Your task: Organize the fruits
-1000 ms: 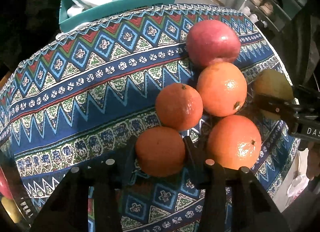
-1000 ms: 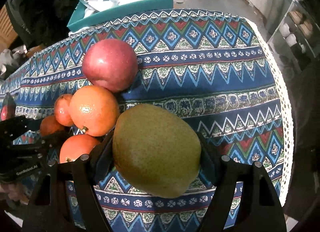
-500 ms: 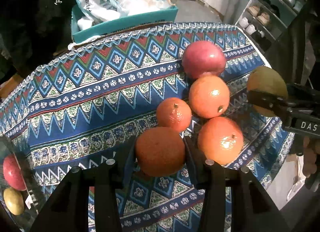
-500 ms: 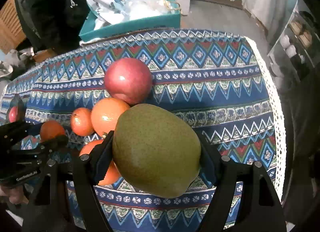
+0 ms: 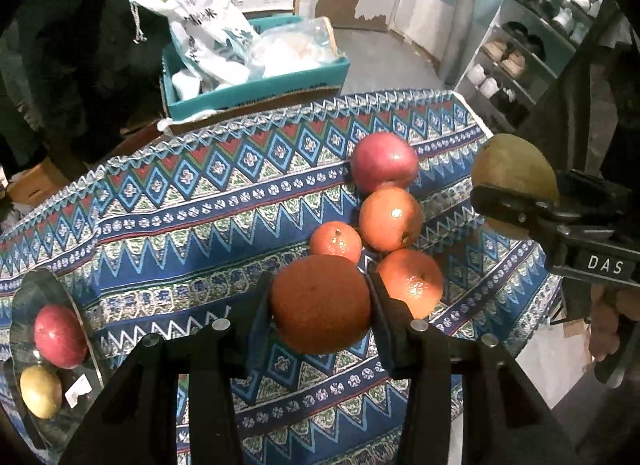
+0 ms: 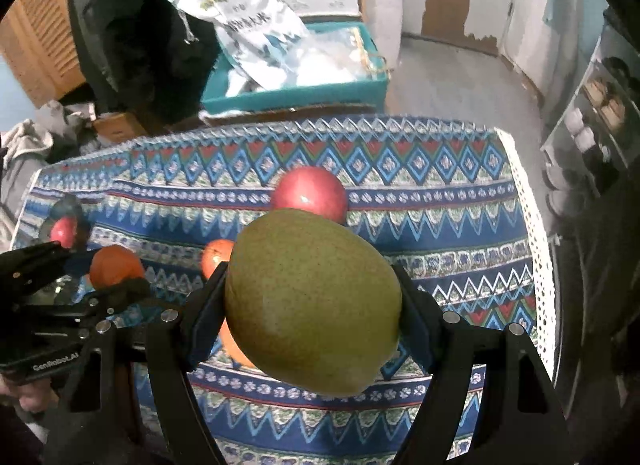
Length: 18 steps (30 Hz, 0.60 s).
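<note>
While I hold both loads above the cloth, status reads:
Left gripper: clenched on an orange, lifted clear of the tablecloth.
Right gripper: clamped on a green pear, also off the cloth; in the left view it sits at 3 o'clock.
Pile: red apple at 12, large orange touching it, small tangerine and another orange close by.
Glass plate: at 9 o'clock, holding a second red apple and a yellow fruit.
Teal box: beyond the far edge, bags inside.
</note>
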Each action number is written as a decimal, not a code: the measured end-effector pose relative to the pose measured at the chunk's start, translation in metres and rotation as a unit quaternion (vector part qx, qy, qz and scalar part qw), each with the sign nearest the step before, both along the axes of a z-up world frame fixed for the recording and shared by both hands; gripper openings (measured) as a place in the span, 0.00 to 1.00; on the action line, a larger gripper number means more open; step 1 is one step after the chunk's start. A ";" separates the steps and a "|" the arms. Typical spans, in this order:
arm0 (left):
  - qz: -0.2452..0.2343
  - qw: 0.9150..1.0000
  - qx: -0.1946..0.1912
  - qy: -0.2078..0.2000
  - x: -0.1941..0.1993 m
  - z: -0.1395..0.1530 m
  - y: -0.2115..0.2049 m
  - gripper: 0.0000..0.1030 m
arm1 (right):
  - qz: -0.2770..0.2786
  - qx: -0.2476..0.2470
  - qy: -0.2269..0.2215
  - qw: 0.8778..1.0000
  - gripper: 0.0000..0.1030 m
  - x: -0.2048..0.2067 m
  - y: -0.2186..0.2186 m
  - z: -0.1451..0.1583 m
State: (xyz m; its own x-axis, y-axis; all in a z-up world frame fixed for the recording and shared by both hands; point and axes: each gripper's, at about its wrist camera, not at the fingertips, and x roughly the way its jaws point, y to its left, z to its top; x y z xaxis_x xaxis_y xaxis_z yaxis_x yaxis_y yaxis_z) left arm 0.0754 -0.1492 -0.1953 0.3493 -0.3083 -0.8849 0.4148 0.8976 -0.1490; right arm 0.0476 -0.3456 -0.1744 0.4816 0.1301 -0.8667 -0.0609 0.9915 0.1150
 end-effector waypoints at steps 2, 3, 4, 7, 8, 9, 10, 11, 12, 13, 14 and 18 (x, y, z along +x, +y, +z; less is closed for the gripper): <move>0.004 1.000 -0.006 -0.002 -0.002 0.006 0.004 0.45 | 0.006 0.004 -0.009 1.000 0.75 -0.002 0.005 0.009; 0.008 1.000 -0.010 -0.003 -0.003 0.009 0.007 0.45 | 0.008 0.004 -0.012 1.000 0.75 -0.003 0.007 0.011; 0.010 1.000 -0.011 -0.005 -0.003 0.012 0.009 0.45 | 0.011 0.005 -0.016 1.000 0.75 -0.003 0.009 0.015; 0.020 1.000 -0.019 -0.010 -0.006 0.022 0.018 0.45 | 0.019 0.009 -0.028 0.999 0.75 -0.006 0.017 0.026; 0.024 0.999 -0.023 -0.013 -0.007 0.026 0.022 0.45 | 0.022 0.010 -0.033 0.999 0.75 -0.006 0.020 0.030; 0.026 0.999 -0.024 -0.015 -0.008 0.029 0.025 0.45 | 0.024 0.011 -0.036 0.999 0.75 -0.007 0.022 0.033; 0.029 0.999 -0.025 -0.018 -0.008 0.032 0.027 0.45 | 0.026 0.011 -0.040 0.999 0.75 -0.008 0.024 0.037; 0.031 0.999 -0.028 -0.021 -0.009 0.035 0.030 0.45 | 0.029 0.012 -0.045 0.998 0.75 -0.009 0.026 0.041; 0.033 0.999 -0.029 -0.026 -0.010 0.039 0.033 0.45 | 0.031 0.013 -0.048 0.998 0.75 -0.009 0.029 0.045; 0.034 0.999 -0.029 -0.029 -0.011 0.042 0.035 0.45 | 0.032 0.014 -0.051 0.998 0.75 -0.010 0.030 0.048; 0.036 0.998 -0.029 -0.035 -0.013 0.047 0.038 0.45 | 0.033 0.016 -0.053 0.998 0.75 -0.010 0.032 0.051; 0.040 0.997 -0.034 -0.050 -0.019 0.060 0.045 0.45 | 0.039 0.020 -0.064 0.997 0.75 -0.013 0.039 0.064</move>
